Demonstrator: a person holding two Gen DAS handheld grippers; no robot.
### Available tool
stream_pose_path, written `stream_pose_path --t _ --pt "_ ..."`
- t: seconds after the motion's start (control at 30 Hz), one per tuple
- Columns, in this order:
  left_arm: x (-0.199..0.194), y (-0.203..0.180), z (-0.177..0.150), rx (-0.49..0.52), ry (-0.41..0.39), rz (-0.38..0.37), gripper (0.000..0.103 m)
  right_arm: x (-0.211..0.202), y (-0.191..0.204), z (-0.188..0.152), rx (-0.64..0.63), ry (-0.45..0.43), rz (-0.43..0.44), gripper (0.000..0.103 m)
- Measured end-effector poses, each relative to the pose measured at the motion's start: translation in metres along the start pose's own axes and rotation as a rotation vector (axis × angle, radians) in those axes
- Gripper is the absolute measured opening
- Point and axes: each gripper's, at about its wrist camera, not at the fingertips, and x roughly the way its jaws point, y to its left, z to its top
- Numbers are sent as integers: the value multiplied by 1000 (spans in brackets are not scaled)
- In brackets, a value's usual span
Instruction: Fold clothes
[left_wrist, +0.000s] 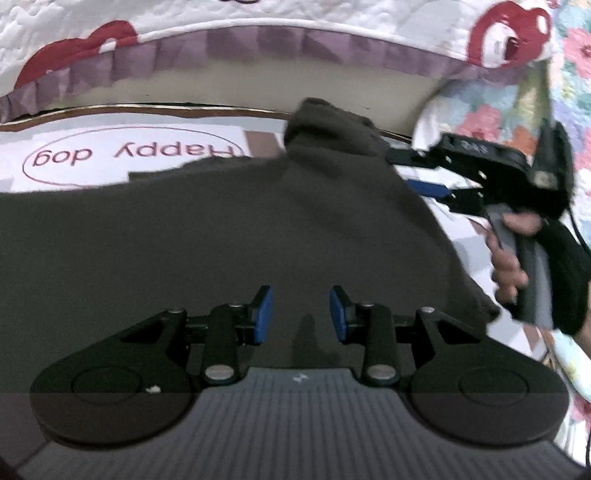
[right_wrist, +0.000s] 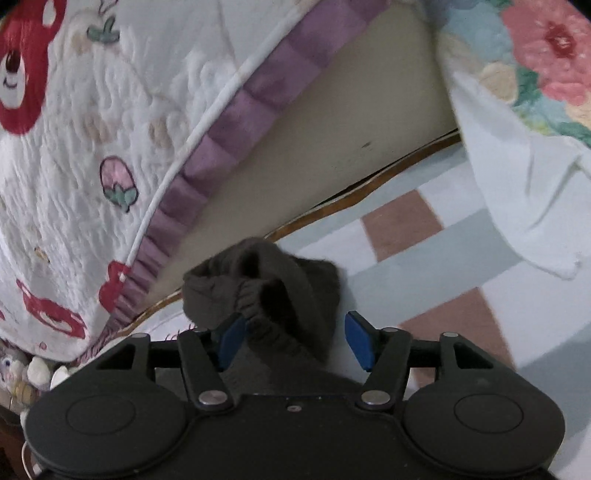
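A dark grey-brown garment (left_wrist: 229, 229) lies spread on the bed sheet and fills the middle of the left wrist view. My left gripper (left_wrist: 302, 314) is open just above it, with nothing between the blue pads. My right gripper (left_wrist: 424, 173) shows at the garment's far right edge, held by a gloved hand. In the right wrist view the right gripper (right_wrist: 295, 341) is open, and the garment's bunched elastic cuff (right_wrist: 262, 288) lies between the jaws, close to the left pad.
A white quilt with red bears and a purple ruffle (left_wrist: 236, 48) hangs behind the bed. A floral blanket (left_wrist: 576, 66) lies at the right. The sheet bears a "Happy dog" print (left_wrist: 133, 155). White cloth (right_wrist: 517, 177) drapes at the right.
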Motion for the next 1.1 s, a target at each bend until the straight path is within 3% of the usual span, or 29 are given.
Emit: stream_pose_path --t 0.07,0.13,0.23,0.43,0.63,0.83,0.97,1.1 --pt "3 8 11 -27 -17 3 33 5 3 -4 -19 17 36 60" --pt "4 13 21 -48 -45 11 33 9 12 -11 -84 24 61 24" --pt "-3 16 28 -58 -92 -3 33 8 39 -28 -239 28 92 14" --pt "-13 19 19 -58 -173 -44 39 -6 100 -99 -500 108 230 13" --pt "-4 11 -2 -13 -140 -66 41 -7 112 -168 -715 267 201 13" --pt "12 7 -14 20 -92 -44 48 -22 107 -151 -700 363 239 19" --pt "21 10 -19 40 -54 -29 48 -57 84 -109 -588 270 253 31" --pt "28 12 -22 27 -44 -30 48 -77 40 -70 -386 160 102 34"
